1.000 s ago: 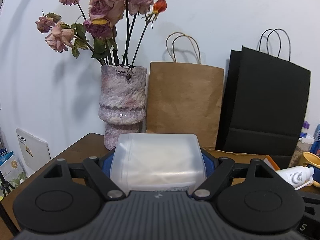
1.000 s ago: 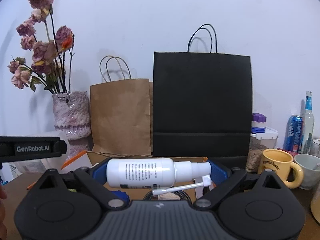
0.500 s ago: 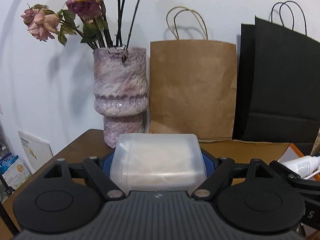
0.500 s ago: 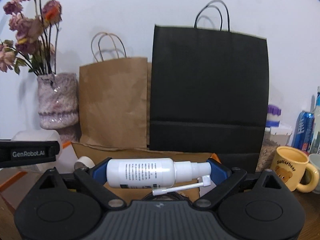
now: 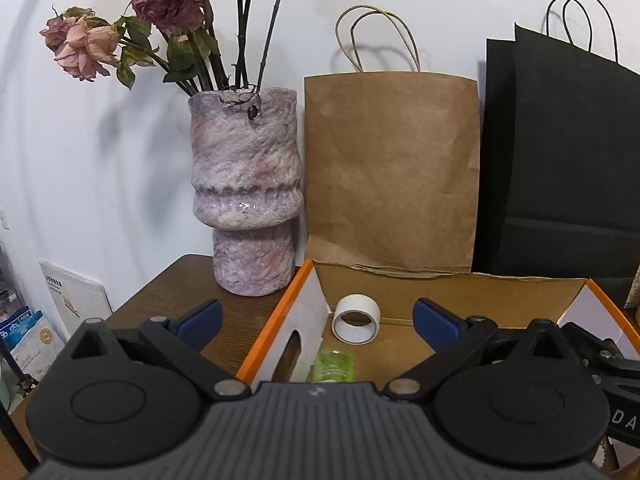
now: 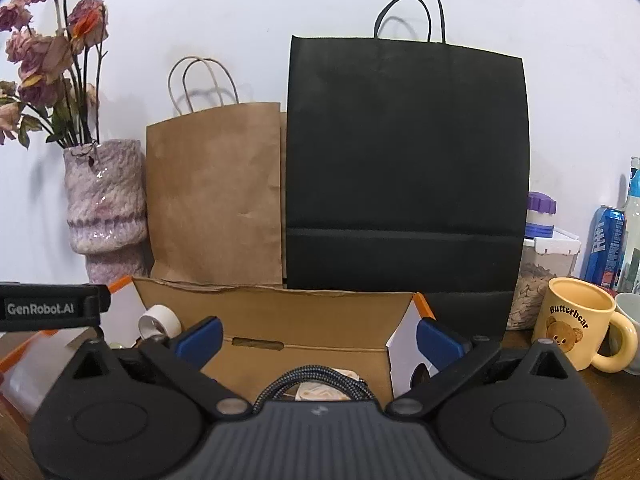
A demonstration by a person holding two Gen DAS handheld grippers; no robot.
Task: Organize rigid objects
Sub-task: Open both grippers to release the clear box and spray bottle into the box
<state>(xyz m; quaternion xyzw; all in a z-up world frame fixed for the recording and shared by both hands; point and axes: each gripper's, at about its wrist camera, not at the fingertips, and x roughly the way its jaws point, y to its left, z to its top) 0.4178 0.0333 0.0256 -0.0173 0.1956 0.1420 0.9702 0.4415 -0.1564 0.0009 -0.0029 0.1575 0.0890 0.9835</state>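
Both the left gripper (image 5: 316,320) and right gripper (image 6: 318,336) hover spread wide and empty over the orange-edged cardboard box (image 5: 452,292), where a tape roll (image 5: 356,319) lies near its left wall; withdrawing straight up looks safest.

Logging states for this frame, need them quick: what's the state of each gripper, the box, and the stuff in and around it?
left gripper: open, empty
right gripper: open, empty
cardboard box: open, flaps up
tape roll: in box, lying on its side
green cup: in box, partly hidden
braided cable: coiled in box
yellow mug: upright on table, outside the box
vase: upright, holds dried roses
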